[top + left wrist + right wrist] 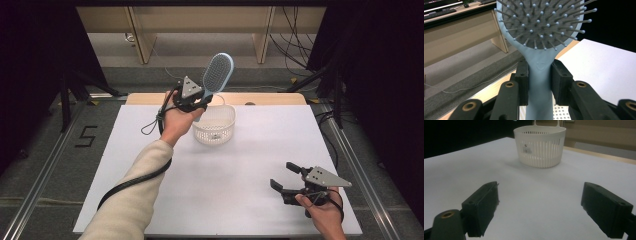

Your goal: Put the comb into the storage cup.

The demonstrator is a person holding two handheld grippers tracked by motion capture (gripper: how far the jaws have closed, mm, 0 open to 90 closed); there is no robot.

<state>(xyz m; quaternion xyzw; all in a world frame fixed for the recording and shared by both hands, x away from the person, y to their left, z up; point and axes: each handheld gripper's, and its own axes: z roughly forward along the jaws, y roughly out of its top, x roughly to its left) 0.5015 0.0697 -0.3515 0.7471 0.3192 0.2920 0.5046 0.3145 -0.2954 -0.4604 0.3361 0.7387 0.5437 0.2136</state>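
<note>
Above the far left part of the desk (150, 165) I see my left hand-held gripper (200, 102) raised off the white surface, its jaws clamped on the handle of a pale blue paddle hairbrush (217, 73); in the left gripper view the two black pads press the handle of the brush from either side, just below the head, and the brush stands upright between them with its bristled face turned toward that camera; from the high view the brush head leans up and away to the far right of the gripper, over the far edge of the desk. Just below and to the right of that gripper sits a white slotted plastic basket (215, 125), resting on the desk a little left of centre and toward the far side; the brush is held above its far left rim, not inside it, and I cannot tell whether the handle's lower end touches the rim. At the near right corner my right hand-held gripper (286, 179) rests low by the desk surface, jaws spread wide with nothing between them; in the right gripper view the two pads frame bare white desk, with the basket well apart beyond them.
</note>
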